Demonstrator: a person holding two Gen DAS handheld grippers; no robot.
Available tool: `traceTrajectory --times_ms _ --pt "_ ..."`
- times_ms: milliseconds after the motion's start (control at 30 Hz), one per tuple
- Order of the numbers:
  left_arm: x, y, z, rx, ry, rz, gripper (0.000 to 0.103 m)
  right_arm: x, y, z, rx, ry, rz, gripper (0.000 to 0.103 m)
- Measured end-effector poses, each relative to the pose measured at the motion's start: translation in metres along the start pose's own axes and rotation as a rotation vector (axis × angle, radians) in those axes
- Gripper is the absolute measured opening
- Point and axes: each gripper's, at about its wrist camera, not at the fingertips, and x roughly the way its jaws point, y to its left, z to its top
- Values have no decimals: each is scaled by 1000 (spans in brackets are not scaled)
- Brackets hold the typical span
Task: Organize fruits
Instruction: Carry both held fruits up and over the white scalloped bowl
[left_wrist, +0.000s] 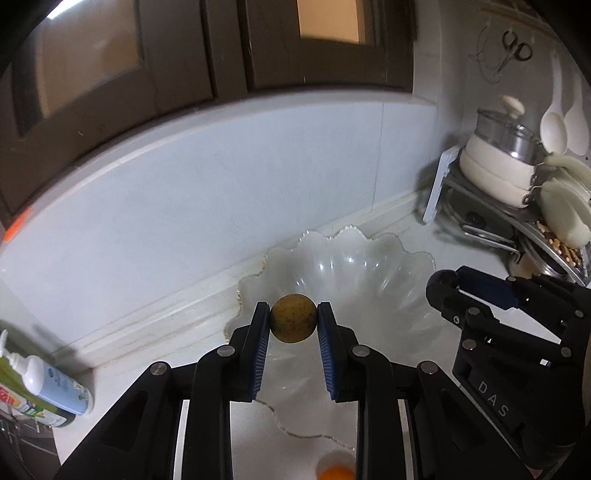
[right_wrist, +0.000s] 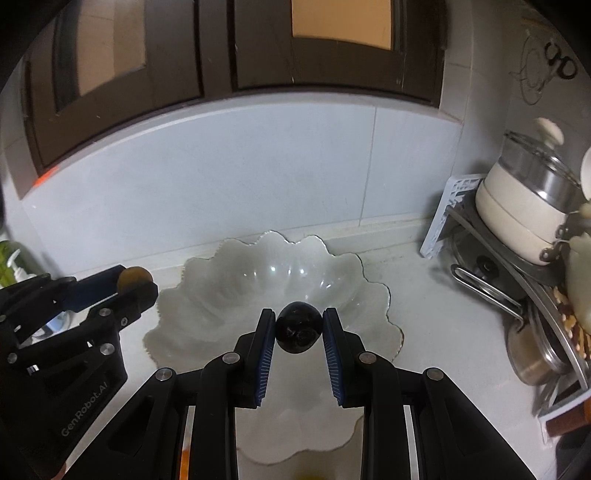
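Note:
My left gripper (left_wrist: 293, 323) is shut on a small round yellow-brown speckled fruit (left_wrist: 293, 322), held over the near left part of a clear scalloped glass bowl (left_wrist: 369, 266). My right gripper (right_wrist: 299, 328) is shut on a small glossy dark fruit (right_wrist: 298, 326) above the same glass bowl (right_wrist: 240, 280). In the left wrist view the right gripper (left_wrist: 443, 284) shows at the right, over the bowl's rim. The right wrist view has the left gripper (right_wrist: 135, 282) at the left with the brown fruit (right_wrist: 133, 277) at its tips. An orange fruit (left_wrist: 334, 472) lies on the counter below the bowl.
A tiled wall and dark window frames rise behind the white counter (right_wrist: 443, 332). A rack (right_wrist: 517, 266) at the right carries a white pot with a glass lid (right_wrist: 524, 206), pans and lids. Bottles (left_wrist: 48, 387) lie at the left. Scissors (left_wrist: 515, 48) and white ladles (left_wrist: 554, 125) hang on the right wall.

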Motion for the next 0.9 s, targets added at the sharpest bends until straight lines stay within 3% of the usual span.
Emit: traceTrajectory --times_ms 500,900 --pt "87 -5 10 8 230 -18 27 88 -15 5 9 248 5 28" --pt "132 -8 -2 3 374 -6 27 122 -24 -2 6 349 -25 28"
